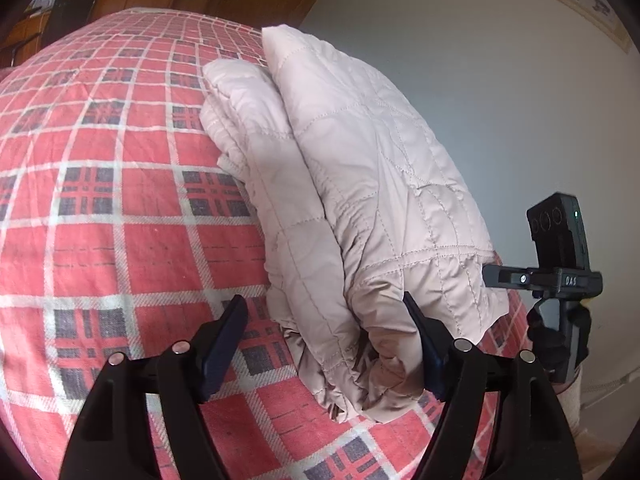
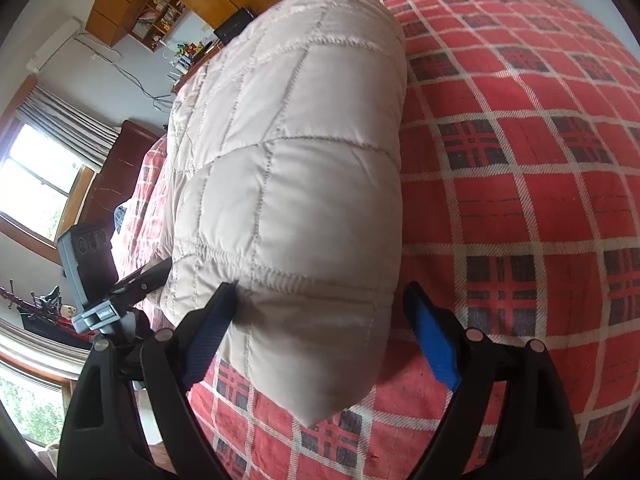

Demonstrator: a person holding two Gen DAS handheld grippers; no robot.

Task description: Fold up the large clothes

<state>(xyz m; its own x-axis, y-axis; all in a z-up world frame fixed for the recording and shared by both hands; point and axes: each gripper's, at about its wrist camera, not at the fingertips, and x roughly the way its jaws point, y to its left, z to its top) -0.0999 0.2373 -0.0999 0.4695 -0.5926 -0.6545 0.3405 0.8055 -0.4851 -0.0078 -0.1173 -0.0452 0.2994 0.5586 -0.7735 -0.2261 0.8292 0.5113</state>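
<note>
My quilted jacket (image 1: 360, 184) lies folded in a thick bundle on the plaid bed (image 1: 120, 240). Both left tongs (image 1: 324, 344) and right tongs (image 2: 316, 320) gape wide around its near end, gripping nothing. I judge the puffy layers could spring apart if I pinch only the top one.

- A pale pink quilted jacket (image 1: 360, 184) is lying folded in thick layers on the red plaid bedspread (image 1: 120, 220), along the side of the bed nearest the pale wall (image 1: 500, 80).
- The left gripper (image 1: 326, 326) is standing with its jaws spread wide at the jacket's near end; its right finger is touching the bunched fabric, its left finger is over bare plaid.
- The right gripper (image 1: 556, 276) is showing at the right edge, beside the jacket, gripped by a dark-gloved hand (image 1: 560, 336).
</note>
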